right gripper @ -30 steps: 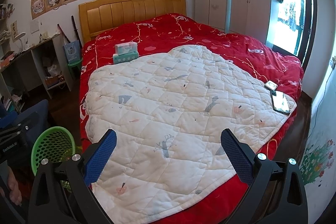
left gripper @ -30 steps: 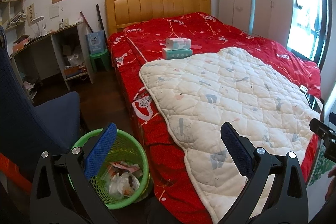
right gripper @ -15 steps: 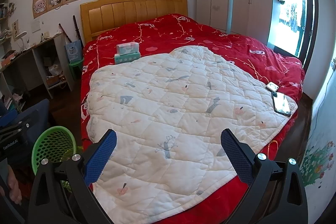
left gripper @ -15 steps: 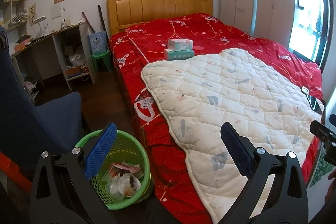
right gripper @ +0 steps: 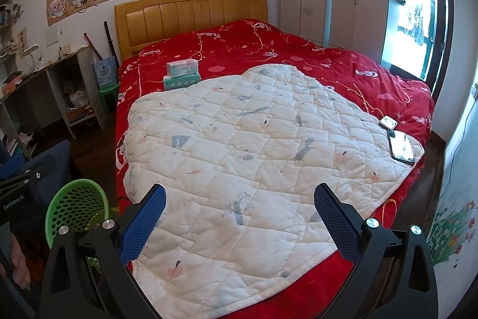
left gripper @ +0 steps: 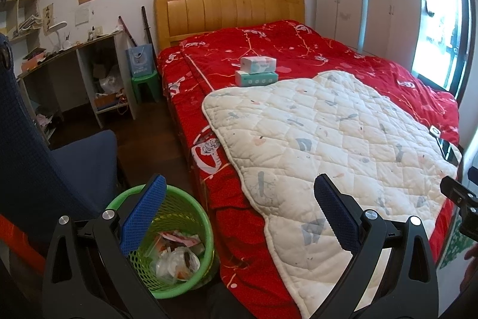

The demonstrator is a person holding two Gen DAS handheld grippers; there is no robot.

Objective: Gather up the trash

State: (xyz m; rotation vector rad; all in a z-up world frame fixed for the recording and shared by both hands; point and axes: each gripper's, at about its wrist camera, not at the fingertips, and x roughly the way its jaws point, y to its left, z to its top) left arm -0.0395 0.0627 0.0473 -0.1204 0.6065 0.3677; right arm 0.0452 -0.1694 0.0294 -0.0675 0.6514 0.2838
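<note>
- left claw [left gripper: 239, 217] released, jaws wide, nothing between them.
- green bin [left gripper: 191, 217] stands on the floor just below its left finger, trash [left gripper: 176, 253] piled inside.
- right claw [right gripper: 239, 217] released too, held level over the white quilt [right gripper: 254, 145] on the bed.
- from that claw, the bin [right gripper: 74, 208] lies low to the left, beside the bed.

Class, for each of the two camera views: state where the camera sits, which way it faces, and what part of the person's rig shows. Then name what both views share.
Left wrist: sits on the left tongs, facing the bed's left edge with the green bin below; both open fingers show, plus the right tongs' edge.
Right wrist: sits on the right tongs, facing the white quilt; both open fingers show, plus the left tongs.
Shared: quilt, bin, tissue boxes, headboard, phone.
</note>
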